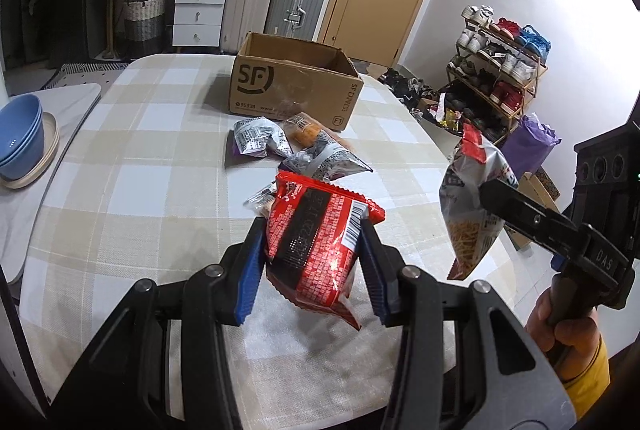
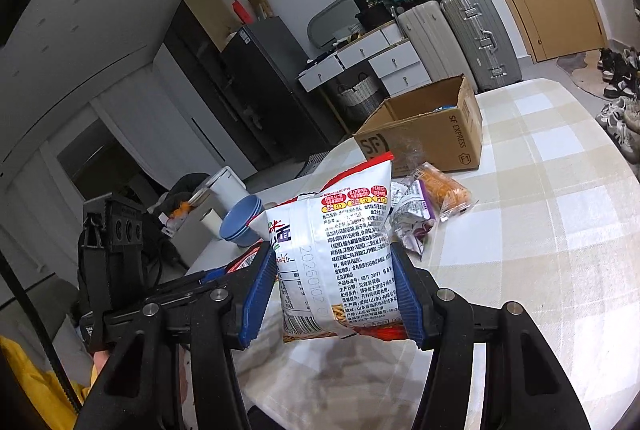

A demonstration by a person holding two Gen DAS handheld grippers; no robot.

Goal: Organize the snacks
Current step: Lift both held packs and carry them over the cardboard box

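My left gripper is shut on a red snack packet and holds it just above the checked table. My right gripper is shut on a white-and-red noodle snack bag, held in the air; the bag also shows at the right of the left wrist view. An open SF cardboard box stands at the table's far side, and it also shows in the right wrist view. Loose snacks lie before it: silver packets, an orange packet and a small clear packet.
Blue bowls on a round plate sit at the table's left. Suitcases, white drawers and a door stand beyond. A shoe rack and a purple bag stand right of the table.
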